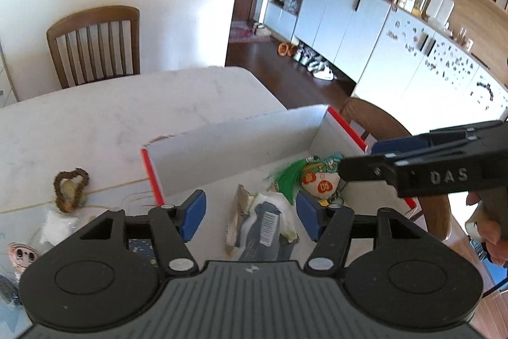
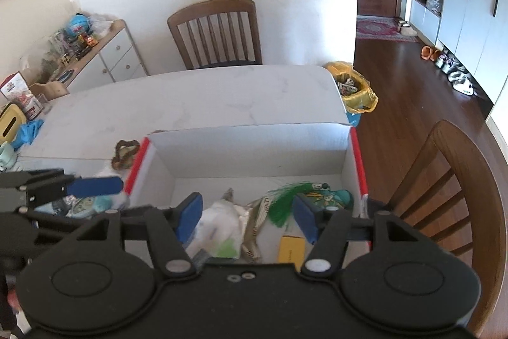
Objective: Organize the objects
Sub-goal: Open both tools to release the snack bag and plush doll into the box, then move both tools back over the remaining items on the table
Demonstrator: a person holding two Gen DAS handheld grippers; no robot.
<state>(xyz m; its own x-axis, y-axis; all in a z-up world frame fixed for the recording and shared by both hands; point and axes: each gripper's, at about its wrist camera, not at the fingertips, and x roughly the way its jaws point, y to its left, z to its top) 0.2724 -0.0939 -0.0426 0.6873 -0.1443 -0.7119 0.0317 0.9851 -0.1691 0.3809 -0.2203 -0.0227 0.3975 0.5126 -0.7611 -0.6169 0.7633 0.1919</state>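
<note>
At the far left of the marble table, out beside the box, a brown scrunchie lies in a loose loop, with a crumpled white wrapper just in front of it and a small pink cartoon-faced trinket nearer the table's edge. Next comes the white cardboard box with its red edges, standing open on the table. The left gripper hangs over the box's near left part, its blue pads standing apart with nothing pressed between them; below the gap lie a folded strip of cardboard and a white packet with a barcode on the box floor. Further right inside the box sits a small doll with green hair, its tassel of hair spread toward the middle. In the right wrist view the right gripper hovers over the same box, its jaws likewise parted and empty, with the white packet, the green hair and a flat yellow card showing beneath it. From the left camera that gripper's black body reaches in from the right edge, a person's hand wrapped around its handle. Beyond the box's right wall stands a wooden chair, and a second chair is pushed in at the far side of the table.
</note>
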